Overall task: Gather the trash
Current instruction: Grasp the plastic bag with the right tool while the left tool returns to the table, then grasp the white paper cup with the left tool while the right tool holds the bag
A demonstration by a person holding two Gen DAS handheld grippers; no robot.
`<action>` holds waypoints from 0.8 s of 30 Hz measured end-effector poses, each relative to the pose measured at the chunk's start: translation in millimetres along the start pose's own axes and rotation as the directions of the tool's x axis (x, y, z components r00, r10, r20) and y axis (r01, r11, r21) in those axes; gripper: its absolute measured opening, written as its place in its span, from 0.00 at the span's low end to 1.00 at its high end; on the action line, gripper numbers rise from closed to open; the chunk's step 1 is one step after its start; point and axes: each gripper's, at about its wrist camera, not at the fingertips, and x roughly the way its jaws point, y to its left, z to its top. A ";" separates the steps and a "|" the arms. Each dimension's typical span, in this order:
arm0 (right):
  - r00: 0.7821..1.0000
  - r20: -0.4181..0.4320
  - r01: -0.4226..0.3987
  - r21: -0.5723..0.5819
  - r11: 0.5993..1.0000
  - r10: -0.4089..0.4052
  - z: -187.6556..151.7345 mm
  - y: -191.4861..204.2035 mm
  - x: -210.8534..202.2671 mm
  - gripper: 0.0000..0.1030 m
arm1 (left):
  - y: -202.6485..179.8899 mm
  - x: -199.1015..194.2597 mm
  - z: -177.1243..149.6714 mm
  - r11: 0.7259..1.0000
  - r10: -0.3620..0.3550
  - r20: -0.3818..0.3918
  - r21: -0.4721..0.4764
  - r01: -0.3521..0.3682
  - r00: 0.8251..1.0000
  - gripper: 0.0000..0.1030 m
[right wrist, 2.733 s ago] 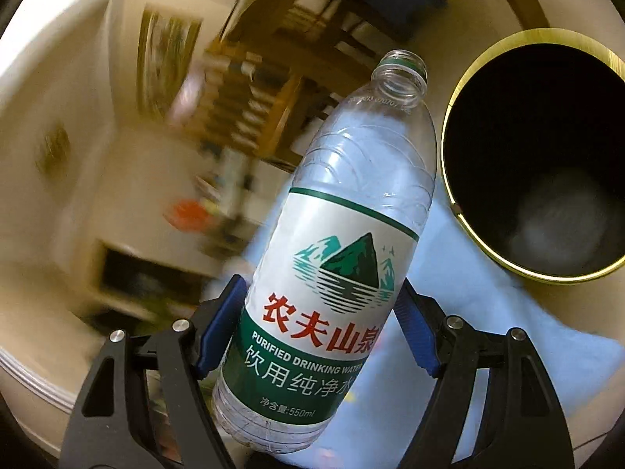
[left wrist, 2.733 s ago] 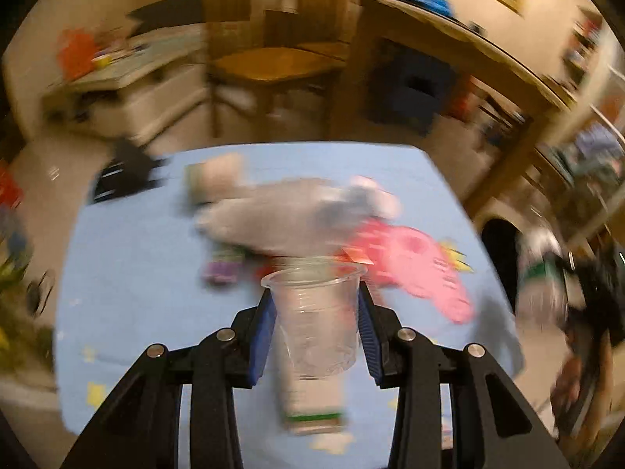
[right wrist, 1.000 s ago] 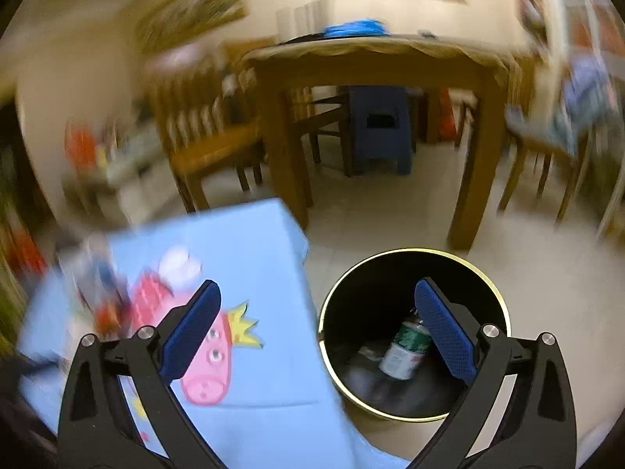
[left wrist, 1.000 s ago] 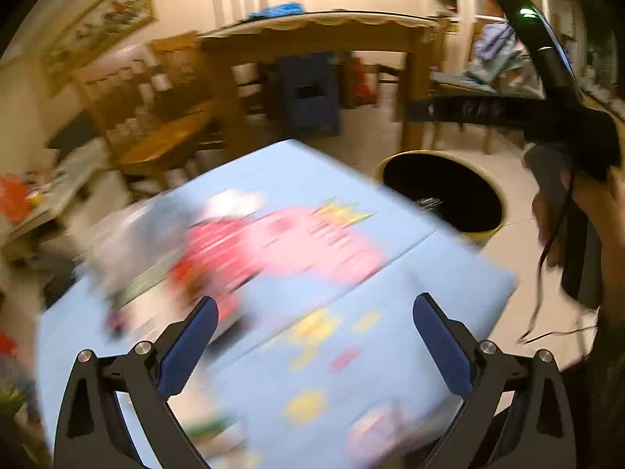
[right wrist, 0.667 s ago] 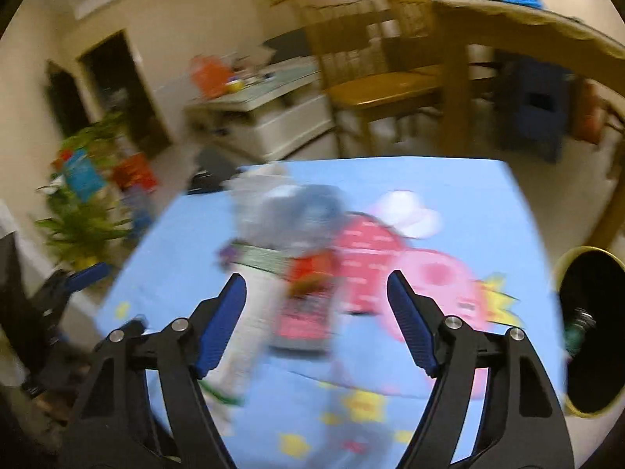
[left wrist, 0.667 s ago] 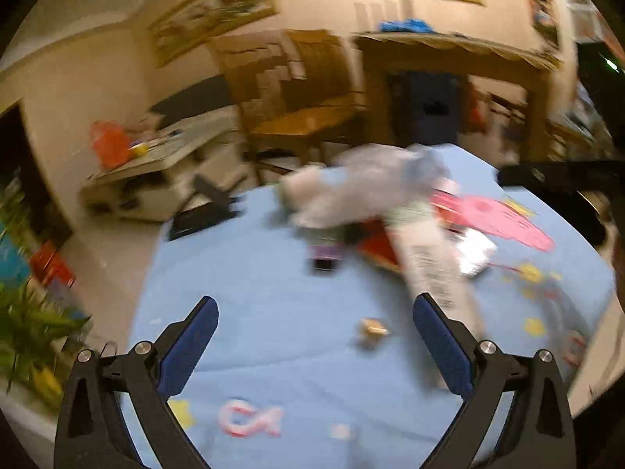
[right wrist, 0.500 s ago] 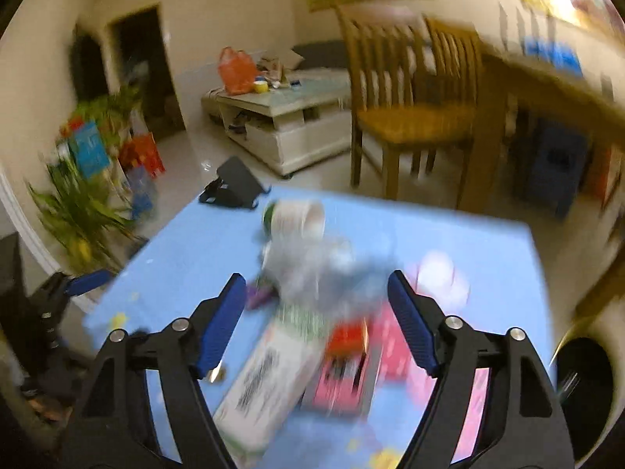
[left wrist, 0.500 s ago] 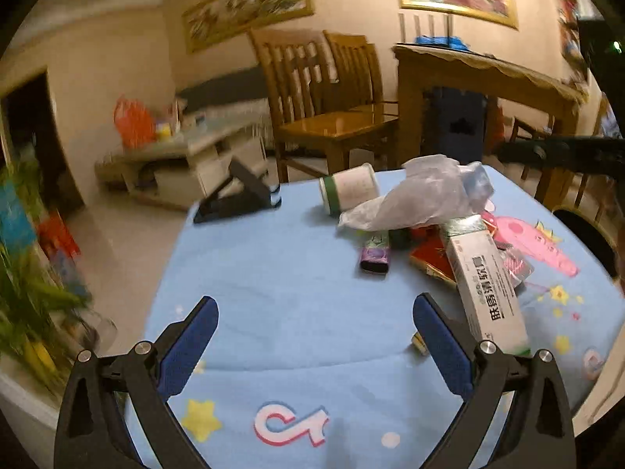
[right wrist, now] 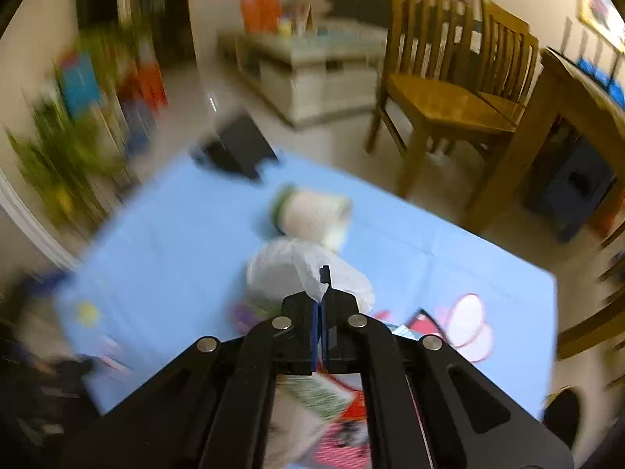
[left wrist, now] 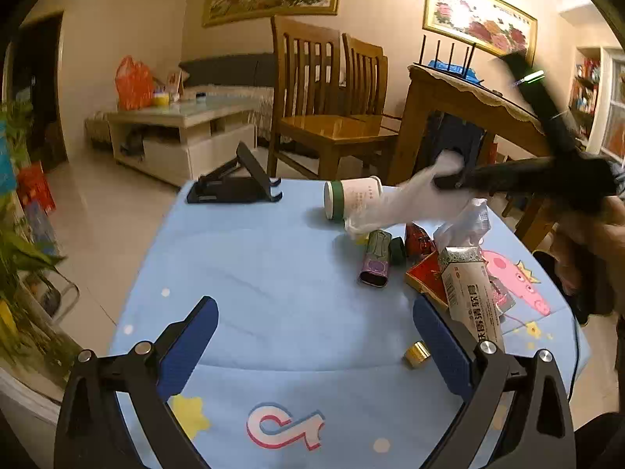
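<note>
Trash lies on the blue tablecloth (left wrist: 254, 273): a paper cup (left wrist: 353, 197) on its side, a purple tube (left wrist: 375, 264), a red packet (left wrist: 427, 279), a long ointment box (left wrist: 470, 297) and a small gold cap (left wrist: 417, 353). My right gripper (right wrist: 321, 293) is shut on a thin white plastic bag (right wrist: 297, 273). In the left wrist view that gripper (left wrist: 443, 183) holds the bag (left wrist: 406, 199) stretched up off the pile. My left gripper (left wrist: 312, 308) hovers open over bare cloth at the near side, with nothing between its fingers.
A black phone stand (left wrist: 234, 187) sits at the table's far left corner. Wooden chairs (left wrist: 332, 117) and a wooden table (left wrist: 468, 109) stand behind. The dark trash bin (right wrist: 562, 414) is on the floor off the table's right edge. A hand (left wrist: 593, 242) holds the right gripper.
Both grippers swung from the bin back over the table, no longer holding the cup and bottle. The right jaws went from wide open to shut on the plastic bag, which now rises from the pile.
</note>
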 end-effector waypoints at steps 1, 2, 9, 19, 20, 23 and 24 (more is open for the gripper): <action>0.997 0.046 -0.072 0.056 0.996 0.069 -0.4 -4.8 -15.7 0.01 | 1.7 2.2 0.1 1.000 -0.005 -0.010 -0.011 0.005 1.000 0.94; 0.992 0.073 -0.113 0.091 0.989 0.106 -2.0 -8.1 -26.8 0.01 | 2.5 2.9 -0.3 1.000 -0.005 -0.016 -0.020 0.005 1.000 0.94; 0.882 0.353 -0.439 0.370 0.819 0.313 -55.9 -93.1 -122.7 0.01 | 1.6 16.7 7.7 1.000 -0.024 -0.057 -0.009 0.024 0.998 0.94; 0.858 0.489 -0.475 0.640 0.604 0.156 -204.7 -226.8 -149.9 0.01 | -36.1 129.5 96.1 0.997 -0.059 -0.170 0.040 0.067 0.984 0.94; 0.861 0.484 -0.475 0.656 0.586 0.156 -212.4 -233.6 -146.9 0.01 | -39.6 144.6 103.5 0.996 -0.077 -0.197 0.038 0.086 0.977 0.94; 0.868 0.465 -0.473 0.666 0.577 0.174 -219.8 -240.8 -143.4 0.01 | -48.5 181.7 118.0 0.997 -0.053 -0.245 0.047 0.066 0.968 0.94; 0.878 0.448 -0.453 0.660 0.599 0.171 -217.1 -241.4 -145.0 0.01 | -50.5 194.1 120.4 0.997 -0.051 -0.269 0.048 0.066 0.962 0.94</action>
